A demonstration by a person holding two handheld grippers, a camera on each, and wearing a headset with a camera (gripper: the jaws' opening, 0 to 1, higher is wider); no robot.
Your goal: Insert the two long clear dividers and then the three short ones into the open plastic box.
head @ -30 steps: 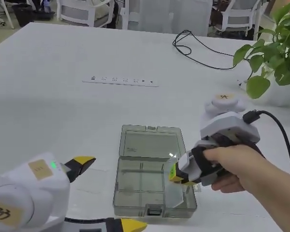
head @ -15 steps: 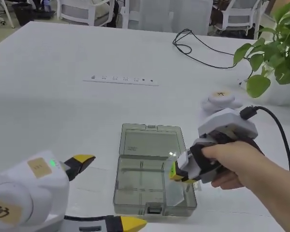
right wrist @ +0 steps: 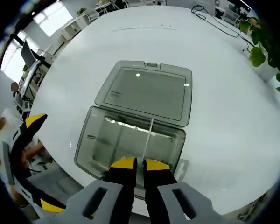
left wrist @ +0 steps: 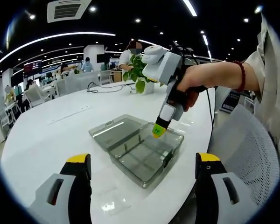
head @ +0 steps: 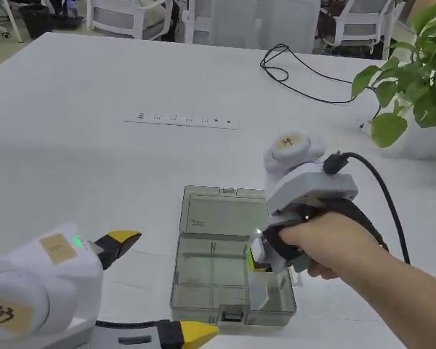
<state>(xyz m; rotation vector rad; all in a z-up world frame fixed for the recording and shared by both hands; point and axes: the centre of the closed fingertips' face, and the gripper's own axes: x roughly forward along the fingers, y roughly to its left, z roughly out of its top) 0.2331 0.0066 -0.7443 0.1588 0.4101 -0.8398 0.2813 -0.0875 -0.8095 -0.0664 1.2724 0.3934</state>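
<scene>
Right gripper [head: 258,260]: held in a hand [head: 334,243], its tips are lowered into the right part of the tray. The jaws are drawn almost together, pinching a clear divider [right wrist: 151,135] that stands upright inside the tray.
Left gripper [left wrist: 142,161]: the jaws are spread wide and hold nothing; it hovers near the box's front left, apart from it.
Plastic box [head: 179,254]: open on the white table [head: 94,87], with the lid [head: 225,214] laid flat behind the tray.
Background: a power strip [head: 182,121], a black cable [head: 291,73] and a potted plant [head: 407,80] at the table's far side.
</scene>
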